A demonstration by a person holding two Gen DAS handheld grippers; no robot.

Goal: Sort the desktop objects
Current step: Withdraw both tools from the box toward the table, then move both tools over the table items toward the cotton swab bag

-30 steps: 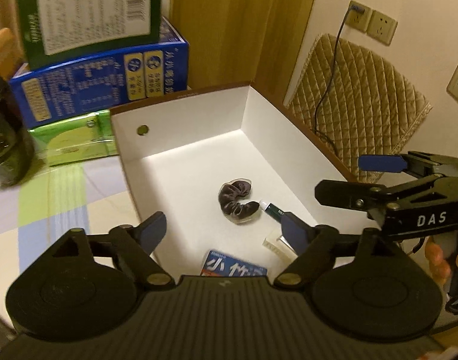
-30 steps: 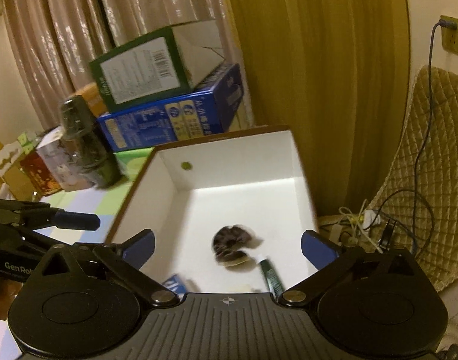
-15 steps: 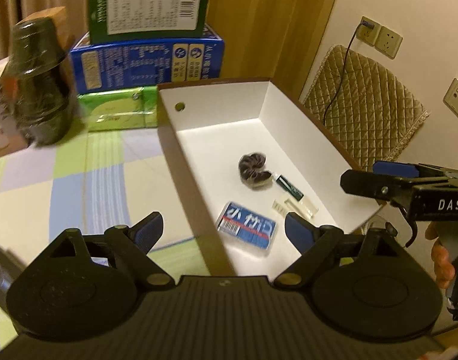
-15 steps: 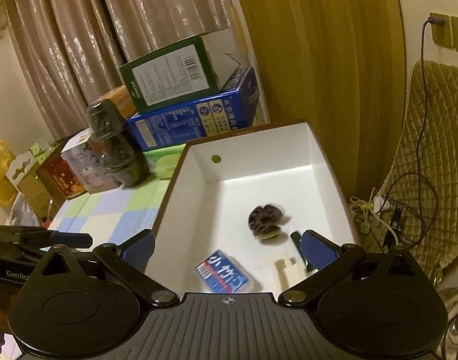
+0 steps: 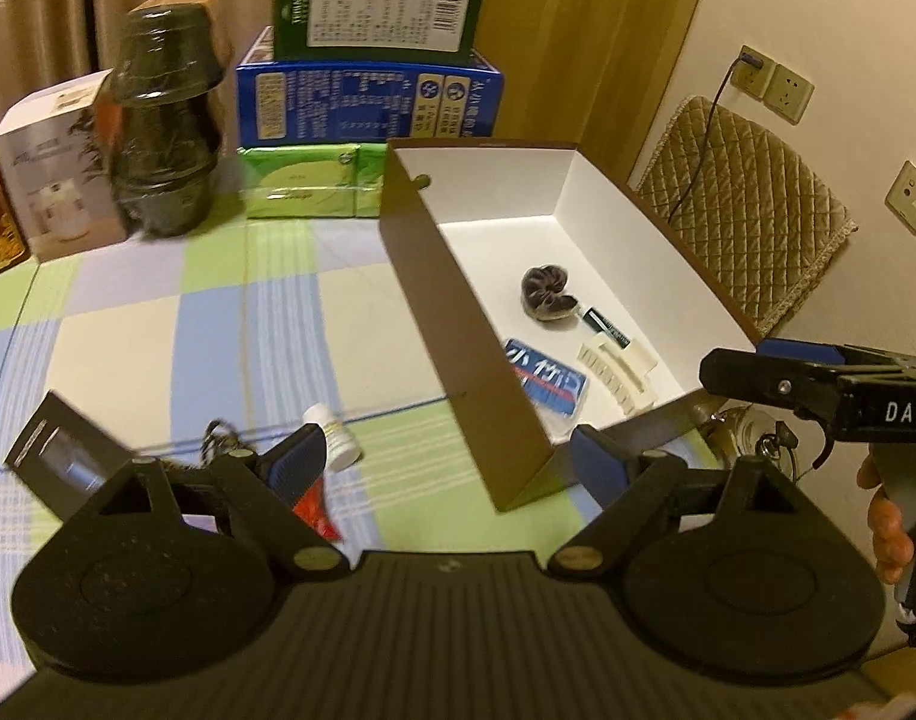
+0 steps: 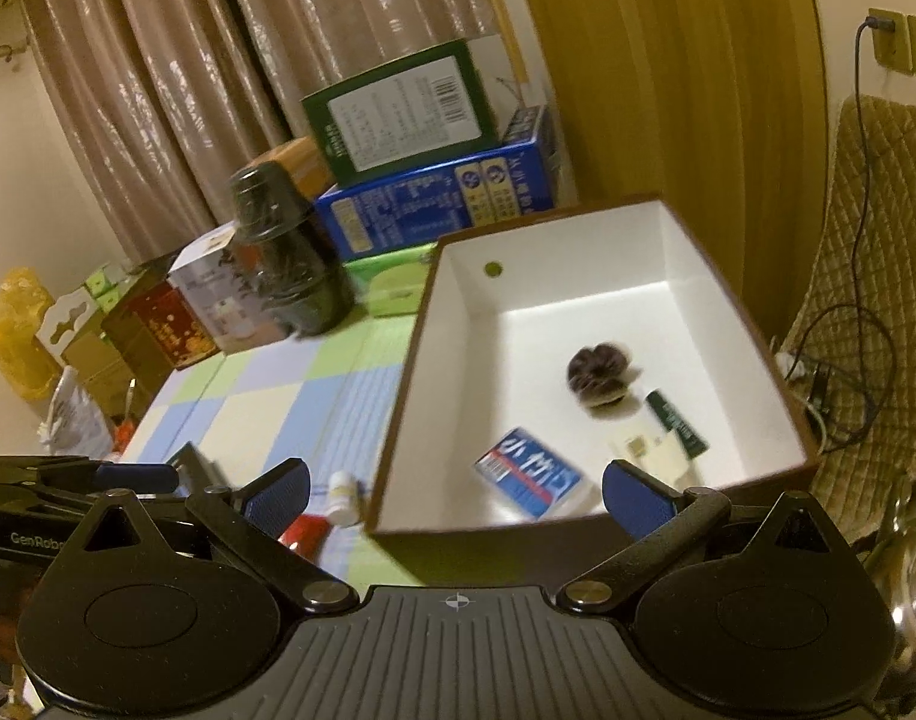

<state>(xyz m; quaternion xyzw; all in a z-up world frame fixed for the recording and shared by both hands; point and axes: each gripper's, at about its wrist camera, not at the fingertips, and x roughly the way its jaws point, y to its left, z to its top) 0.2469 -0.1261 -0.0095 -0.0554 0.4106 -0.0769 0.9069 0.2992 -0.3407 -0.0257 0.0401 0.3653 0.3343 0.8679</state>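
Light: dim, warm yellow indoor cast across both views; its source stays out of frame.
Brightest area: the white cardboard box with brown outer walls (image 5: 631, 228) (image 6: 577, 276), its floor lit, its inner walls shaded grey.
Shadows: soft ones beside the dark brown fabric scrunchie (image 5: 546, 294) (image 6: 598, 373).
Glare: sheen streaks on the beige pleated curtains (image 6: 176, 90) toward 11 o'clock.
Blur: motion smear on the dark plastic-wrapped jar (image 5: 164, 126) (image 6: 284, 258) and the blue-and-white tissue pack (image 6: 526, 473).
Distortion: fisheye bending and black vignette at the corners.
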